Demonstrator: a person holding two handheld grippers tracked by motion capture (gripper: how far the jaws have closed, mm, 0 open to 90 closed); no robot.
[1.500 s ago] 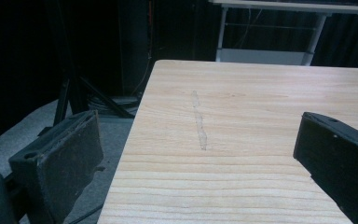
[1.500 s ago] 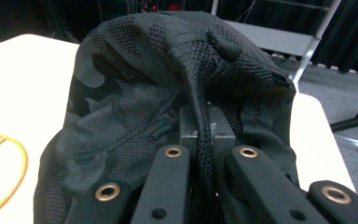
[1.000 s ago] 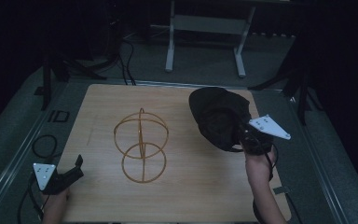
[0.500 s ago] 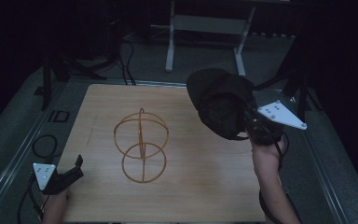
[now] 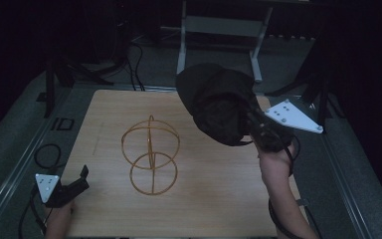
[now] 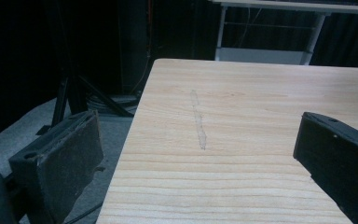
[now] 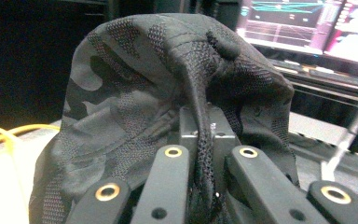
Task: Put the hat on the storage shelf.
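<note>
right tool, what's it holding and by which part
The right tool pinches a dark camouflage mesh cap by a fold of its fabric edge, lifted off the table.

You look over a pale wooden tabletop (image 5: 219,199) in a dark room, grey floor (image 5: 10,149) around, a white metal frame (image 5: 219,30) behind.

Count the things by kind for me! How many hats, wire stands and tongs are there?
Hats: 1, the dark hat
Wire stands: 1, the stand
Tongs: 2, the left tongs and the right tongs
Total: 4
</note>
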